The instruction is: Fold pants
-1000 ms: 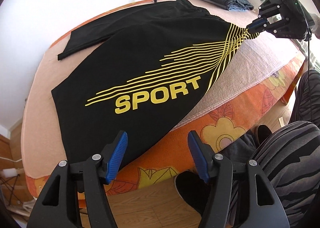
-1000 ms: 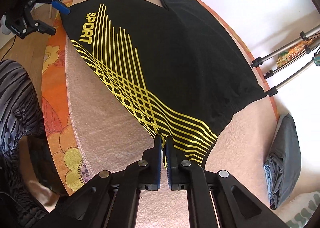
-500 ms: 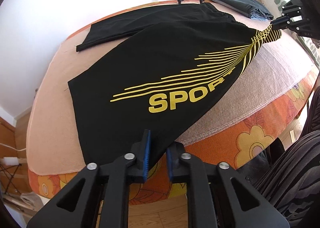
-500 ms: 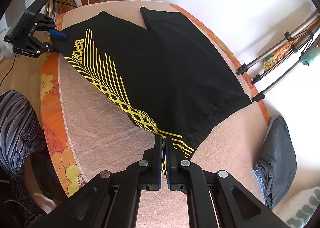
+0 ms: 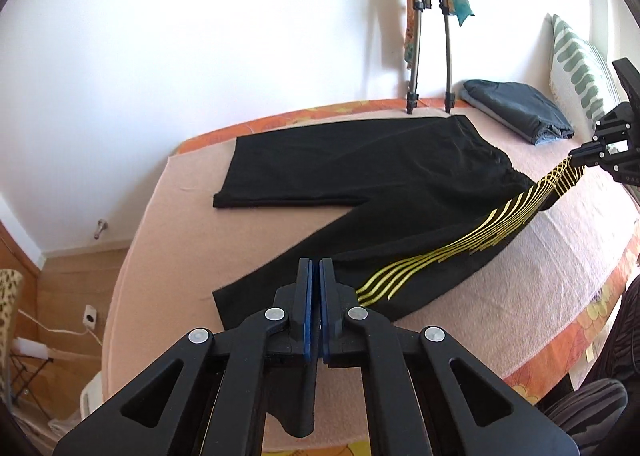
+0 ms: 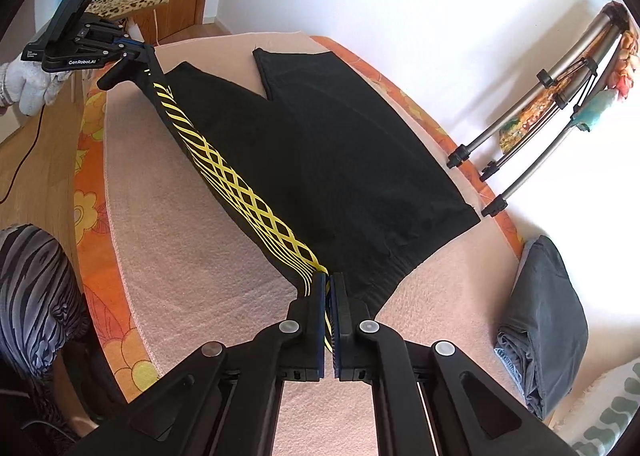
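My left jaws (image 5: 315,276) clamp the hem of the black pants (image 5: 360,175); my right jaws (image 6: 329,288) clamp the waistband. The striped near leg hangs lifted between them; the rest lies on the bed (image 5: 500,304).

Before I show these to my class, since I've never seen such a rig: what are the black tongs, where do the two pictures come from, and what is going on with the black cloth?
They are two hand-held claws, one in each of a person's hands, each with a camera looking out along its fingers. One picture is from the left claw, the other from the right claw, and each also shows the other claw far off. On the bed lie black pants with yellow stripes. The left claw is shut on the near leg's hem, the right claw on the waistband, so that edge hangs lifted between them. The other leg lies flat. A grey folded cloth lies beside the waistband end, and tripod legs stand at the wall.
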